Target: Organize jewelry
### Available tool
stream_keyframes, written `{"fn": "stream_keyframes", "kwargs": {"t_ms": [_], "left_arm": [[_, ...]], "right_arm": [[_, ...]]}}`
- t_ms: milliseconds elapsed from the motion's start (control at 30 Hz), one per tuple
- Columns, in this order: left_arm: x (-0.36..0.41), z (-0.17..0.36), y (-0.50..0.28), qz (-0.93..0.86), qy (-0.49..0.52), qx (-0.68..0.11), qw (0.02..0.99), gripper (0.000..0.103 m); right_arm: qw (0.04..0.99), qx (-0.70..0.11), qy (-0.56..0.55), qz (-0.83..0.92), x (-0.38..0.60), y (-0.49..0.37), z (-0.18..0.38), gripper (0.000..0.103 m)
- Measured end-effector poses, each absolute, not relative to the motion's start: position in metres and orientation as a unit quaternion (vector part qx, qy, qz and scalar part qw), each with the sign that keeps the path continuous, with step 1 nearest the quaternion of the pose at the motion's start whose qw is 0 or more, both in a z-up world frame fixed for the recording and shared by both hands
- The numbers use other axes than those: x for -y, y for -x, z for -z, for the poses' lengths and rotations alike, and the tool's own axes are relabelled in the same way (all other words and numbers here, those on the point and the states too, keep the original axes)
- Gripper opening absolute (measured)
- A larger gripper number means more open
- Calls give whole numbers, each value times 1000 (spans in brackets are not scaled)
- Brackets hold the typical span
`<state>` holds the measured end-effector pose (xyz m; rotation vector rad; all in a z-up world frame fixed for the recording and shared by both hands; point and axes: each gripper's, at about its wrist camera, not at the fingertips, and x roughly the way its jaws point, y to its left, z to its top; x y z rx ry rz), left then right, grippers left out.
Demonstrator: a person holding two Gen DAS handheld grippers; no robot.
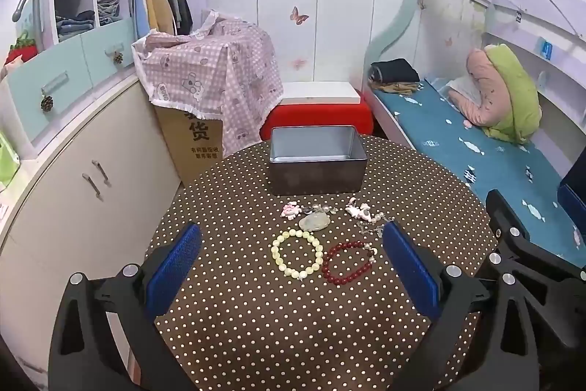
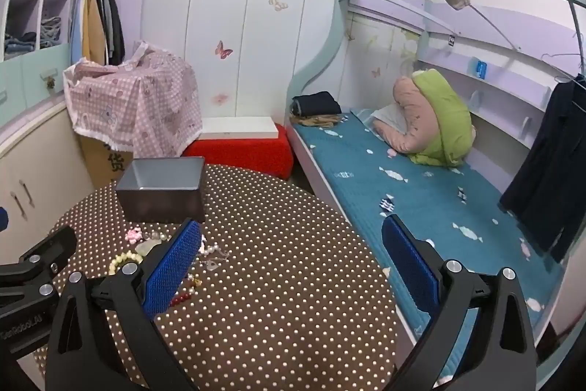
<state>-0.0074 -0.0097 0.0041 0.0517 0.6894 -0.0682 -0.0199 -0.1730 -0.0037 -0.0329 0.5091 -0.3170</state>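
On the round polka-dot table [image 1: 256,317] lie a pale yellow bead bracelet [image 1: 296,253], a dark red bead bracelet [image 1: 348,262], a pale jade pendant [image 1: 315,221], two pink charms [image 1: 291,210] and a pearl chain [image 1: 373,222]. Behind them stands an open grey metal box [image 1: 318,163], with nothing visible inside. My left gripper [image 1: 293,277] hovers open above the two bracelets, holding nothing. My right gripper [image 2: 293,266] is open over bare table to the right of the jewelry [image 2: 205,255]; its left finger hides part of the pile. The box [image 2: 161,189] sits far left in that view.
A bed with a teal sheet [image 2: 421,193] runs along the table's right side. A red stool with a white box [image 1: 318,109] and a cloth-covered carton [image 1: 208,87] stand behind the table. White cabinets [image 1: 73,171] line the left.
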Motion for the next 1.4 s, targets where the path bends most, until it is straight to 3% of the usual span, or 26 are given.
{"fn": "stream_keyframes", "kwargs": {"t_ms": [1400], "left_arm": [[12,-2,12,37,-31,-339,939,95]], "right_arm": [[954,-256,12,155,178,19,17,96]]}}
